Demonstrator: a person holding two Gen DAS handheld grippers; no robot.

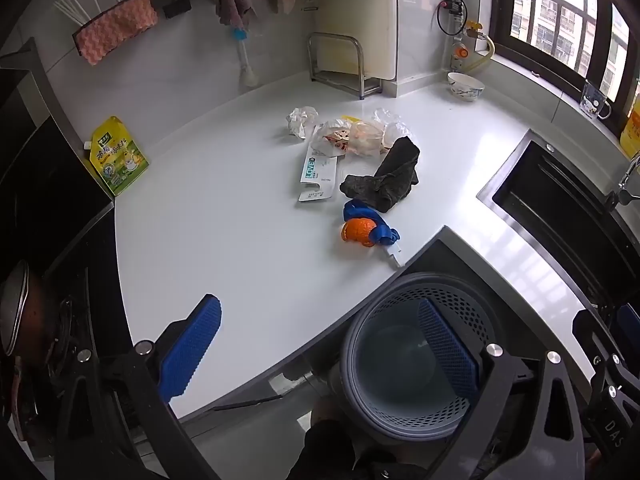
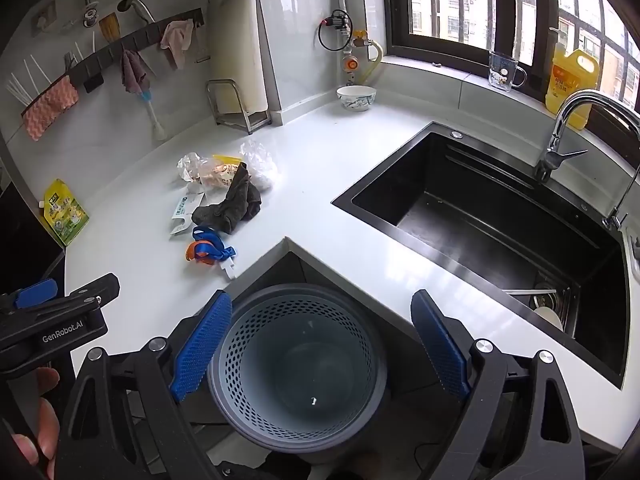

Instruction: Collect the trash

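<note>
Hovering with its fingers spread wide, the left gripper (image 1: 320,352) is holding nothing, the trash pile (image 1: 356,160) lying ahead on the counter (image 1: 224,220) and the bin (image 1: 404,364) under its right finger. Switching views, the right gripper (image 2: 320,352) is gaping too, straddling the bin (image 2: 298,368), trash (image 2: 228,196) lying beyond its left finger.

A grey perforated trash basket (image 2: 298,372) stands upright below the counter corner. On the white countertop (image 1: 224,240) lies a cluster of trash: crumpled paper (image 1: 301,119), plastic wrappers (image 1: 360,136), a toothpaste box (image 1: 318,174), a dark rag (image 1: 386,180), orange peel (image 1: 357,232) touching blue plastic (image 1: 370,220).
</note>
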